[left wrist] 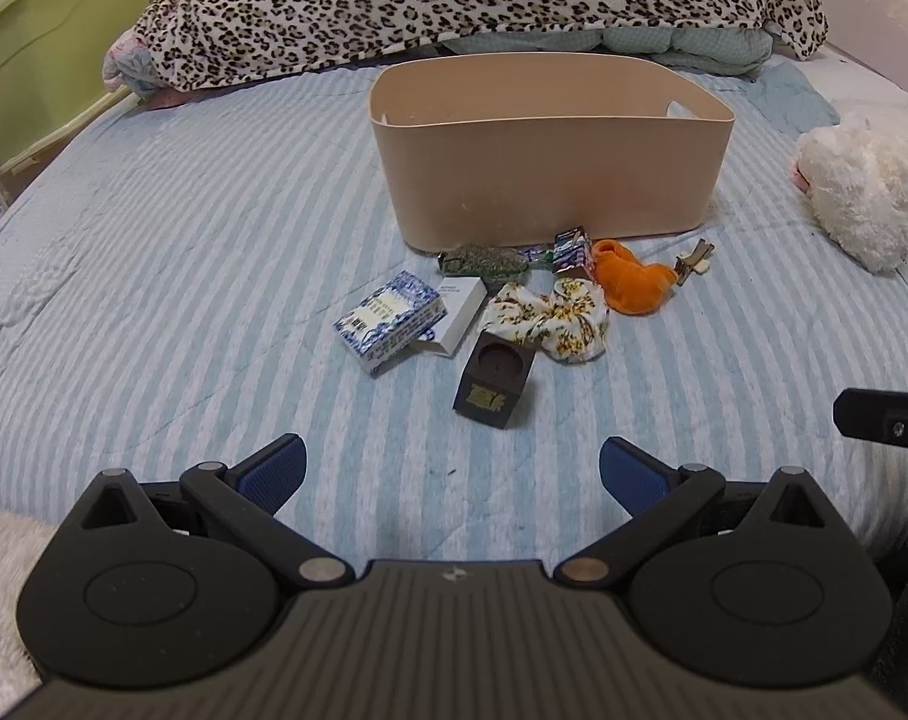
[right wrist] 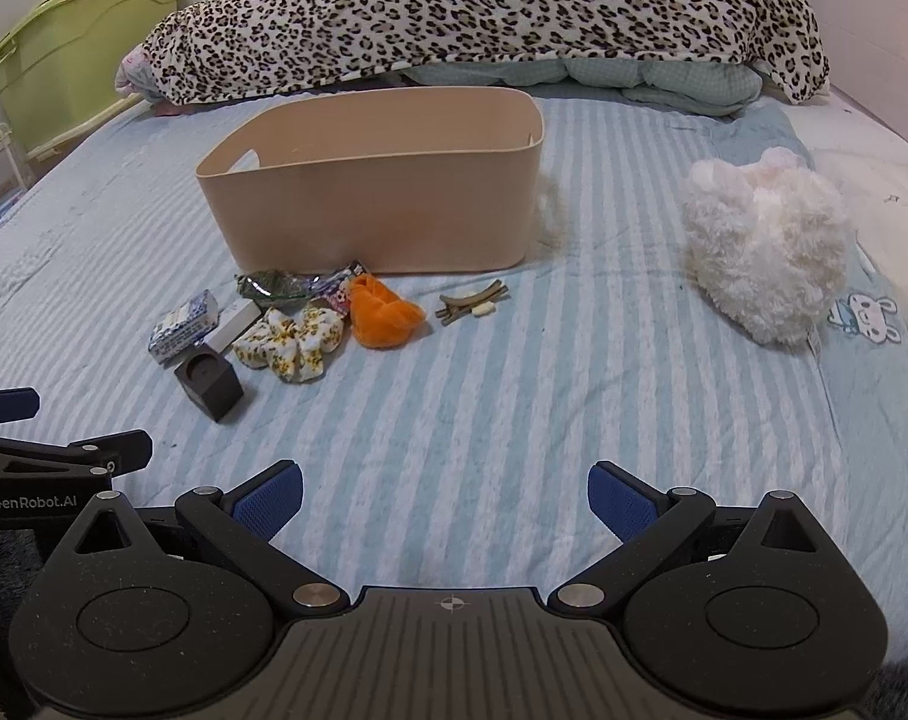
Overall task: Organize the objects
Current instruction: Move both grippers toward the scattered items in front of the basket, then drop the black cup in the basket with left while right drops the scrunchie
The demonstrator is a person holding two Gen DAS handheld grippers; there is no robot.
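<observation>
A beige plastic bin (left wrist: 550,174) (right wrist: 382,210) stands on the striped bed. In front of it lies a small pile: a blue-and-white box (left wrist: 388,321) (right wrist: 184,324), a white box (left wrist: 460,312), a dark cube with a round hole (left wrist: 495,378) (right wrist: 209,387), a floral scrunchie (left wrist: 556,318) (right wrist: 292,339), an orange cloth (left wrist: 631,285) (right wrist: 385,312), a green packet (left wrist: 484,260) (right wrist: 274,287), a small purple carton (left wrist: 574,249) and a hair clip (left wrist: 694,261) (right wrist: 472,303). My left gripper (left wrist: 452,471) is open and empty, short of the cube. My right gripper (right wrist: 445,492) is open and empty over bare sheet.
A white plush toy (left wrist: 868,192) (right wrist: 766,246) lies right of the bin. A leopard-print blanket (left wrist: 484,0) (right wrist: 484,18) is heaped behind it. A green storage box (left wrist: 46,48) (right wrist: 76,48) stands off the bed's left side.
</observation>
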